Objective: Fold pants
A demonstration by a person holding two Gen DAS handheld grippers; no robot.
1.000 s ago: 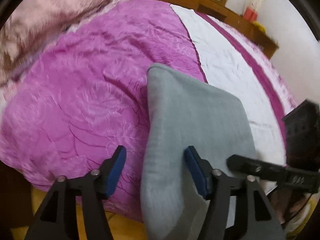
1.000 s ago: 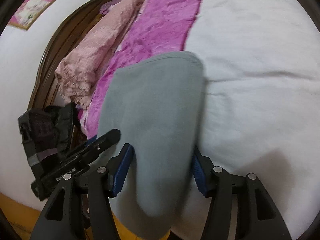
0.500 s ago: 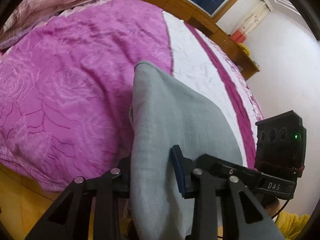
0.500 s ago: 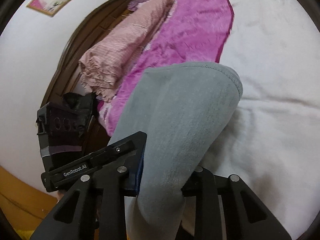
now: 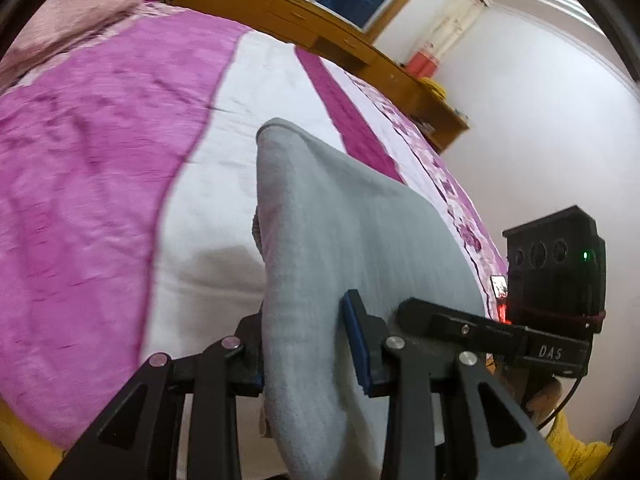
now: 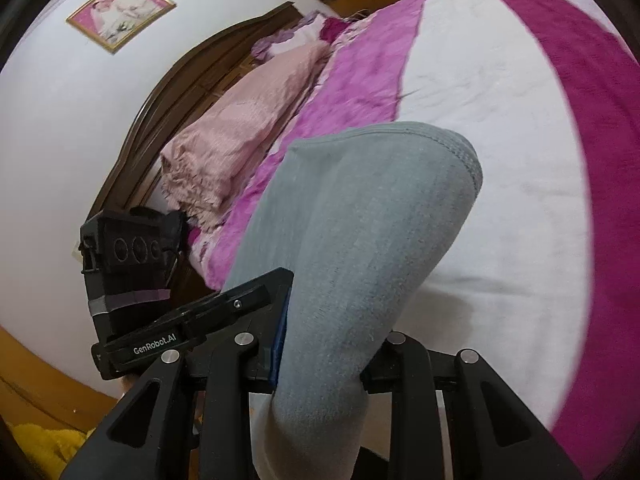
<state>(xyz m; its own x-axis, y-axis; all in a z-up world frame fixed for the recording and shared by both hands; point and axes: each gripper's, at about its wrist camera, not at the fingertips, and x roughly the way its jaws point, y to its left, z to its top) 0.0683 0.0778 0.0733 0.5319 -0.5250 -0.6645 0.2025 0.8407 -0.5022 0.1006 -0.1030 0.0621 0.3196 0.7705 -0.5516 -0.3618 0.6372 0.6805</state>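
Observation:
The grey pants (image 5: 352, 240) are folded into a thick band and held up above the bed. My left gripper (image 5: 308, 350) is shut on one side of the near end, blue pads pressing the cloth. In the right wrist view the same grey pants (image 6: 360, 240) rise from between the jaws, and my right gripper (image 6: 320, 344) is shut on the other side. The far folded edge hangs free over the white part of the bedspread (image 5: 216, 184). The right gripper's body (image 5: 556, 280) shows at the right of the left wrist view.
The bed carries a magenta and white bedspread (image 6: 500, 100) with a pink quilt (image 6: 248, 128) bunched by the dark wooden headboard (image 6: 192, 80). A wooden shelf (image 5: 320, 36) runs under the window. The floor beside the bed is yellow-orange.
Both grippers closed on the near end of the pants, then lifted it off the bed and carried it over the white stripe; the far fold now hangs in the air.

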